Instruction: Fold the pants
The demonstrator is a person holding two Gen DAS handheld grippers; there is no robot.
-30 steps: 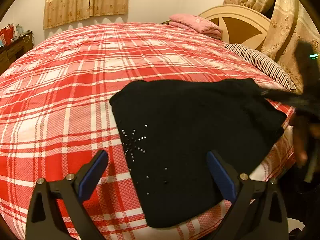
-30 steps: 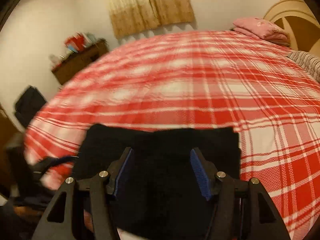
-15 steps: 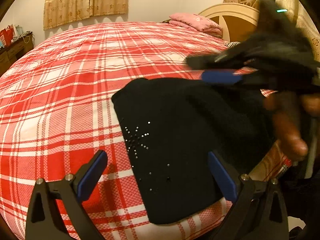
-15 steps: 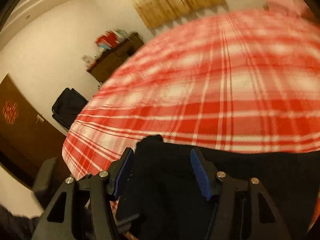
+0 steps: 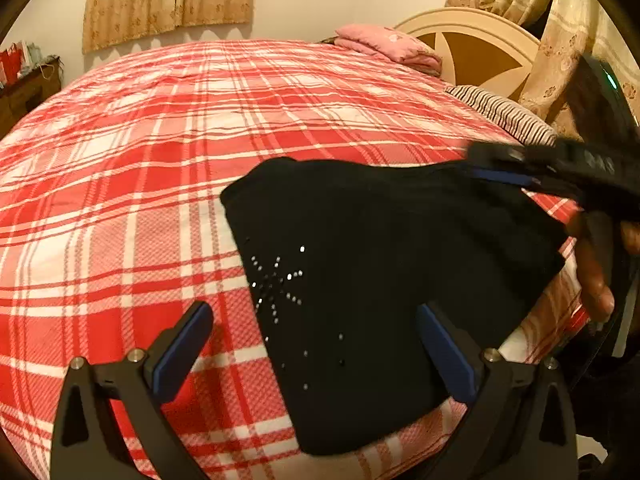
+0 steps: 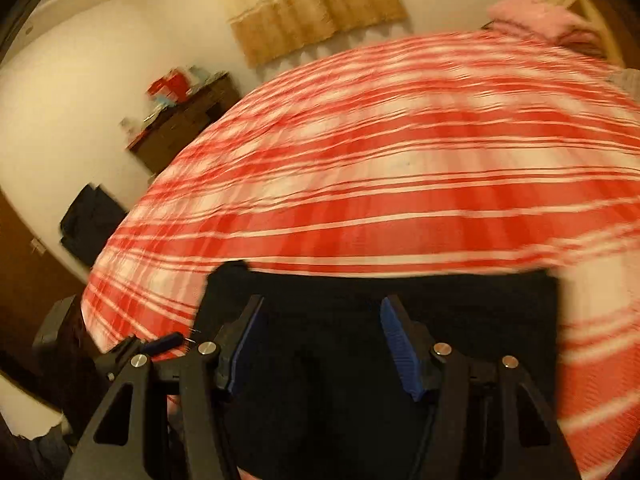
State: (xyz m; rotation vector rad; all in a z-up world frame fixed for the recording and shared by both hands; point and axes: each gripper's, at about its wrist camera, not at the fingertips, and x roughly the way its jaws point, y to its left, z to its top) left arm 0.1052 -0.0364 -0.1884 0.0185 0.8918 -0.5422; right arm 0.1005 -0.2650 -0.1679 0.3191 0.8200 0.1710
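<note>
Black pants (image 5: 380, 264) with small rhinestones lie folded near the front edge of a bed with a red and white plaid cover (image 5: 160, 160). My left gripper (image 5: 316, 344) is open and hovers low over the pants' near part, touching nothing. My right gripper (image 5: 504, 172) shows at the right of the left wrist view, reaching over the pants' far right corner. In the right wrist view the right gripper (image 6: 320, 336) is open and empty above the black cloth (image 6: 400, 320). That view is blurred.
A pink folded blanket (image 5: 384, 46) and a striped pillow (image 5: 504, 114) lie by the cream headboard (image 5: 480, 44). A dark wooden dresser (image 6: 180, 120) stands by the far wall. A black bag (image 6: 90, 224) sits on the floor left of the bed.
My right gripper swung up over the pants half a second ago and has now come down to their far right corner. My left gripper has barely moved.
</note>
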